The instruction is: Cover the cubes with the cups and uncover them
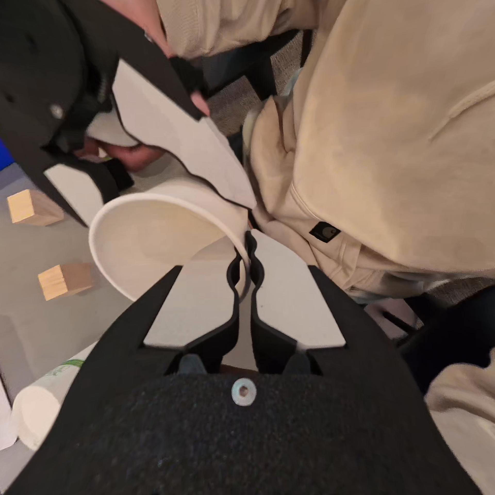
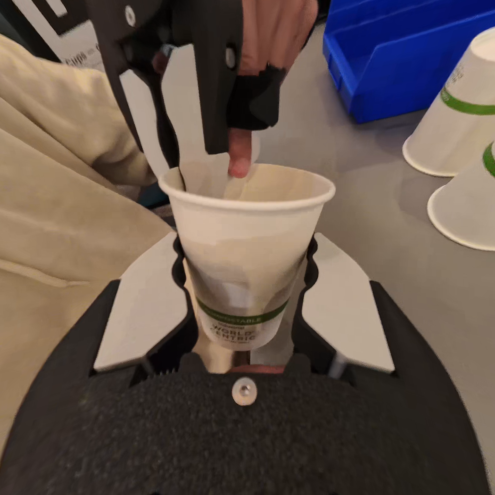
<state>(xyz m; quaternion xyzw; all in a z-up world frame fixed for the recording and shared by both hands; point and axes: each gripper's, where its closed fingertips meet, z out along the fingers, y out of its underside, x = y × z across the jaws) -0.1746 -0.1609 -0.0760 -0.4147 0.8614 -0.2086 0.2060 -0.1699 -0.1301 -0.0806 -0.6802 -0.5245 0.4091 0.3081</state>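
A white paper cup (image 2: pixel 246 203) with a green band is held between both grippers, above the grey table (image 2: pixel 375 241). My right gripper (image 2: pixel 245 241) is shut on the cup's body, with the cup's mouth pointing away from it. My left gripper (image 1: pixel 249 241) is shut on the cup's rim (image 1: pixel 160 241), one finger inside and one outside; it also shows in the right wrist view (image 2: pixel 178 171). The right gripper's fingers (image 1: pixel 187 150) show behind the cup in the left wrist view. Two bare wooden cubes (image 1: pixel 22 206) (image 1: pixel 61 280) stand on the table to the left.
Two more cups (image 2: pixel 455 115) (image 2: pixel 468 209) stand upside down at the right, in front of a blue bin (image 2: pixel 401 59). Another cup (image 1: pixel 40 401) shows at the lower left. A person's beige hoodie (image 1: pixel 375 134) is close by, and a fingertip (image 2: pixel 238 158) reaches to the cup's rim.
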